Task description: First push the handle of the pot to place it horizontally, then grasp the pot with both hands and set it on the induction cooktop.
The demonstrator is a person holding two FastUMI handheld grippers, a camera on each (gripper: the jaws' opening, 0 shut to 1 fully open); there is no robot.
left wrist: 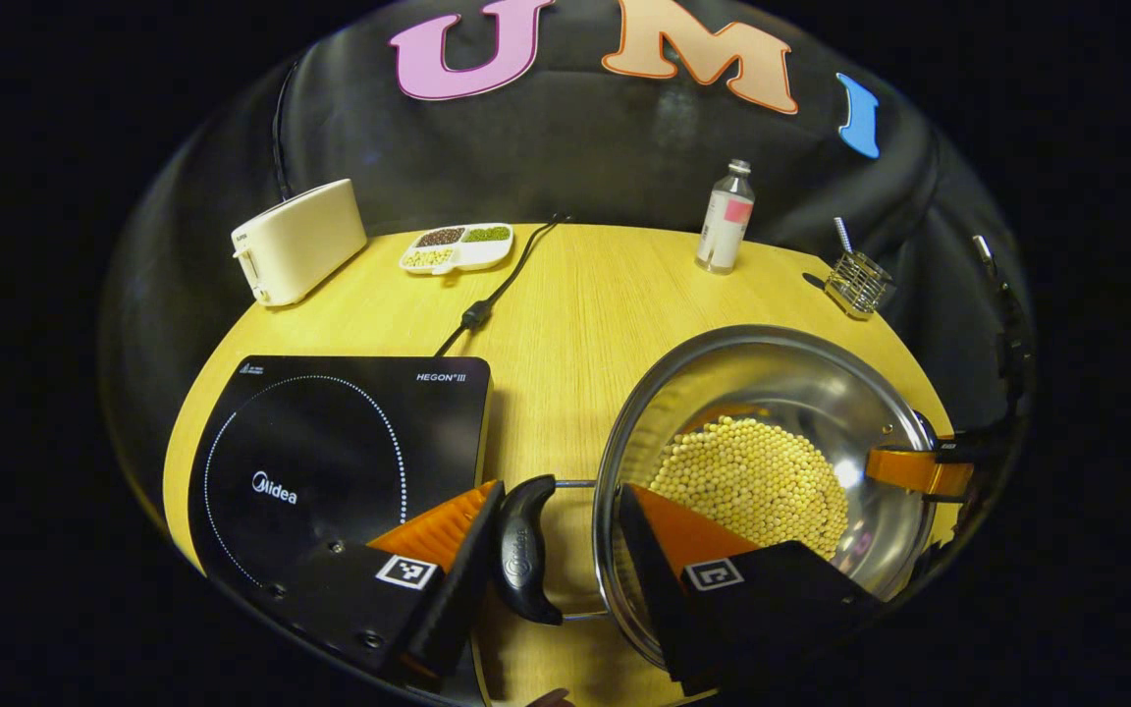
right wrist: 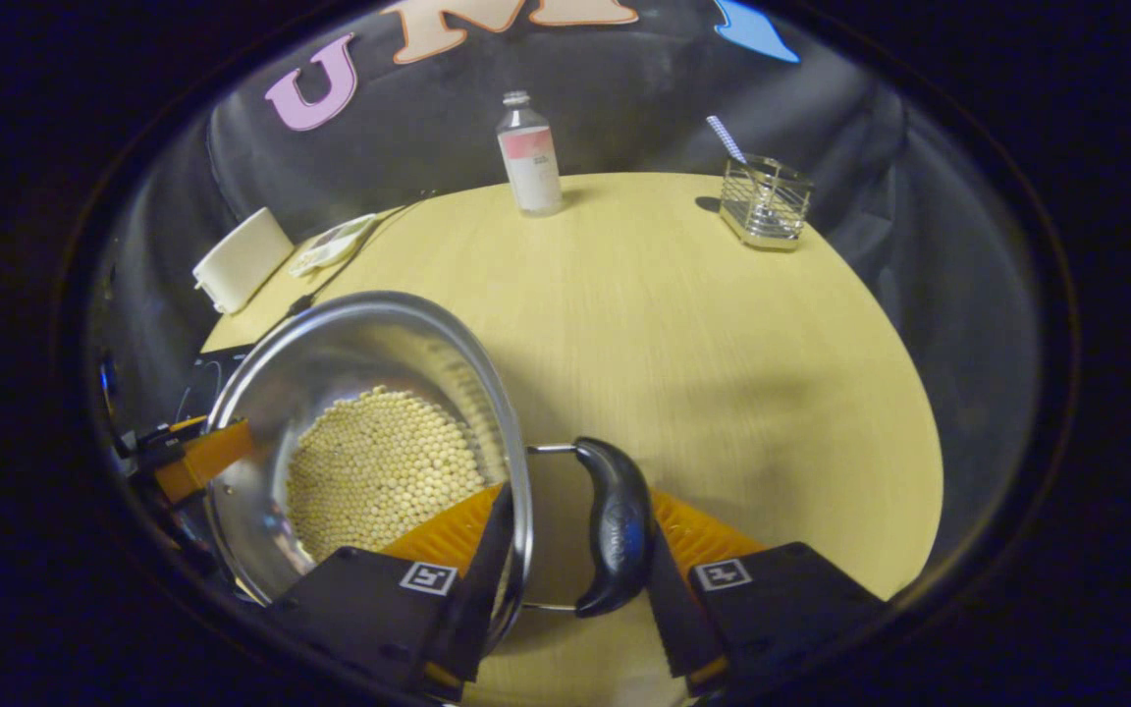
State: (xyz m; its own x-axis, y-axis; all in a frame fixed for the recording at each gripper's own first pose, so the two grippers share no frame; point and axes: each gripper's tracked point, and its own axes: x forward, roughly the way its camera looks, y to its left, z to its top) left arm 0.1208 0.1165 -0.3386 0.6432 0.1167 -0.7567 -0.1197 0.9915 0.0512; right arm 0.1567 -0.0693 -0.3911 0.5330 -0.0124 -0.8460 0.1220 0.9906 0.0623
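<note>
A steel pot (left wrist: 801, 383) holding pale yellow beans (left wrist: 752, 481) is over the wooden table (left wrist: 575, 295), just right of the black induction cooktop (left wrist: 320, 442). My left gripper (left wrist: 561, 491) clamps the pot's left side: one finger outside the black loop handle (left wrist: 524, 550), the other inside the pot wall. In the right gripper view, my right gripper (right wrist: 580, 496) grips the pot (right wrist: 359, 344) likewise, across the other black handle (right wrist: 615, 525) and the wall. Each view shows the other gripper at the far rim. I cannot tell whether the pot rests on the table or hangs above it.
At the back of the table stand a cream toaster (left wrist: 296, 239), a divided dish of beans (left wrist: 457, 245), a clear bottle (left wrist: 726, 218) and a wire holder (left wrist: 858, 283). The cooktop's black cord (left wrist: 497, 290) runs back across the table.
</note>
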